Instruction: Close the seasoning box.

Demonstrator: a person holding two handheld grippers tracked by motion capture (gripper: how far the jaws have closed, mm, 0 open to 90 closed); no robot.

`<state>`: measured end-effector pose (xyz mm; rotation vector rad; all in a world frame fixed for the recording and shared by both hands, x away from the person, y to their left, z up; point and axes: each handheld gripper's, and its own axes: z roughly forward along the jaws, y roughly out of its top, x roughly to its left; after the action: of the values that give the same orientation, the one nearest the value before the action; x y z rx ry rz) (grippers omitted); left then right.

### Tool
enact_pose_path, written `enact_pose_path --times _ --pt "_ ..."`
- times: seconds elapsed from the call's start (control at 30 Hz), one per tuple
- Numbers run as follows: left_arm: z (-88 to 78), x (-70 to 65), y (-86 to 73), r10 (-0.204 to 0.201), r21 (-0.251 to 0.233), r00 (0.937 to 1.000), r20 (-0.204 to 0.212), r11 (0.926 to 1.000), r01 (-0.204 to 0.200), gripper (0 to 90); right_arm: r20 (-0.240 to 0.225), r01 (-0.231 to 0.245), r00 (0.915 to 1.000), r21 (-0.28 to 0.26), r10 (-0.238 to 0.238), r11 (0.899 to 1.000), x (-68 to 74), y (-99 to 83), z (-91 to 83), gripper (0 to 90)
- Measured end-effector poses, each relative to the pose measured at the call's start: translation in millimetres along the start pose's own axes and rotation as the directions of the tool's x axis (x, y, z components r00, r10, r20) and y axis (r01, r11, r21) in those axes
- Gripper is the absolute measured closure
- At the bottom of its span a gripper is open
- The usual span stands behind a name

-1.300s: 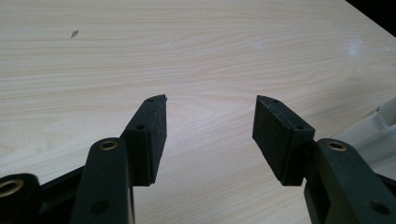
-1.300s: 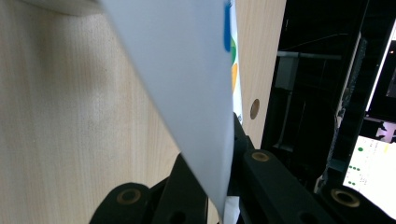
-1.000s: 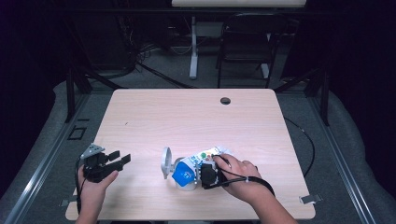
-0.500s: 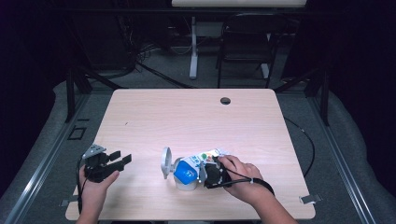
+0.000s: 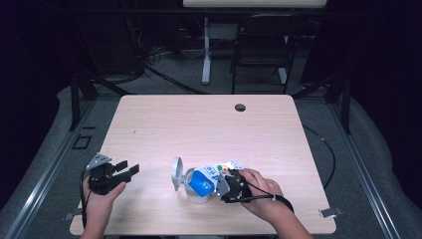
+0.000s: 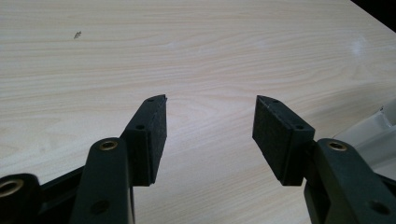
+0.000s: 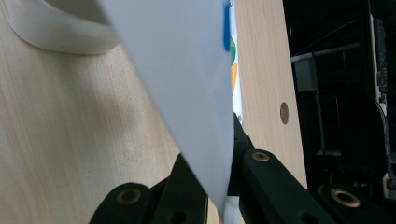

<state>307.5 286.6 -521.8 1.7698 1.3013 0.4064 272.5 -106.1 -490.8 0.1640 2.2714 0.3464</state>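
A blue and white packet (image 5: 201, 181) with coloured print lies tilted over a pale round container (image 5: 195, 197) near the table's front edge. The container's lid (image 5: 175, 173) stands up at its left. My right gripper (image 5: 222, 187) comes in from the right and is shut on the packet's end. In the right gripper view the packet's white sheet (image 7: 187, 84) is pinched between the jaws of the right gripper (image 7: 219, 191), with the container's rim (image 7: 56, 32) at the top left. My left gripper (image 5: 125, 171) rests at the front left, open and holding nothing (image 6: 210, 121).
The light wooden table (image 5: 199, 124) has a small round hole (image 5: 240, 107) near its far edge. A pale object (image 6: 373, 135) shows at the right edge of the left gripper view. Beyond the table stand a dark chair (image 5: 259, 50) and a white table leg (image 5: 206, 50).
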Motion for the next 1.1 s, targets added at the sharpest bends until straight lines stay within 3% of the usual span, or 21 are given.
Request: enact_pose_path --times 0.4,0.43,0.6,0.77,0.8,0.83,0.87,0.9,0.93,0.97,1.03,1.07,1.1 --pt "0.7 -2.3 0.7 0.004 -0.002 1.0 0.006 1.0 -0.004 45.3 -0.024 -0.091 0.9956 -0.041 0.09 0.995 2.2 -4.4 0.9 90.0" --pt "0.9 -3.2 0.6 0.009 0.0 0.9999 0.006 1.0 -0.009 45.3 -0.034 -0.13 0.9912 -0.049 0.128 0.99 1.3 -6.2 0.8 90.0" --pt "2.6 -5.9 0.9 0.014 0.002 0.9999 0.008 0.9999 -0.014 45.3 -0.048 -0.191 0.981 -0.073 0.188 0.979 -0.2 -10.6 2.3 90.0" --pt "2.8 -9.1 1.9 0.026 0.004 0.9996 0.013 0.9997 -0.026 45.3 -0.073 -0.272 0.9613 -0.092 0.266 0.958 -0.7 -19.0 6.0 90.0" --pt "2.8 -9.1 1.9 0.026 0.004 0.9996 0.013 0.9997 -0.026 45.3 -0.073 -0.272 0.9613 -0.092 0.266 0.958 -0.7 -19.0 6.0 90.0" --pt "3.0 -10.4 2.5 0.023 -0.003 0.9996 0.018 0.9997 -0.023 45.3 -0.085 -0.318 0.9469 -0.106 0.31 0.942 -1.4 -23.1 8.1 90.0" --pt "2.7 -11.0 3.2 0.025 0.001 0.9995 0.019 0.9997 -0.025 45.3 -0.09 -0.329 0.9429 -0.106 0.321 0.938 -1.8 -24.5 8.8 90.0" --pt "2.8 -11.7 3.5 0.029 -0.002 0.9994 0.021 0.9996 -0.029 45.3 -0.092 -0.354 0.9342 -0.115 0.345 0.928 -1.6 -26.2 10.1 90.0" --pt "2.8 -11.7 3.5 0.029 -0.002 0.9994 0.021 0.9996 -0.029 45.3 -0.092 -0.354 0.9342 -0.115 0.345 0.928 -1.6 -26.2 10.1 90.0" --pt "3.0 -13.3 4.1 0.03 -0.002 0.9993 0.023 0.9996 -0.03 45.3 -0.106 -0.389 0.9198 -0.116 0.378 0.914 -2.4 -29.5 11.3 90.0" --pt "2.7 -14.0 4.6 0.035 0.0 0.9991 0.024 0.9994 -0.035 45.3 -0.105 -0.398 0.9158 -0.117 0.388 0.91 -2.6 -30.4 11.7 90.0" --pt "2.6 -15.1 5.1 0.034 -0.007 0.9991 0.025 0.9994 -0.034 45.3 -0.112 -0.429 0.9017 -0.117 0.418 0.896 -4.2 -33.7 13.3 90.0" --pt "2.2 -15.5 5.5 0.035 -0.007 0.9991 0.025 0.9994 -0.034 45.3 -0.113 -0.439 0.8968 -0.115 0.428 0.891 -5.1 -35.0 13.9 90.0"
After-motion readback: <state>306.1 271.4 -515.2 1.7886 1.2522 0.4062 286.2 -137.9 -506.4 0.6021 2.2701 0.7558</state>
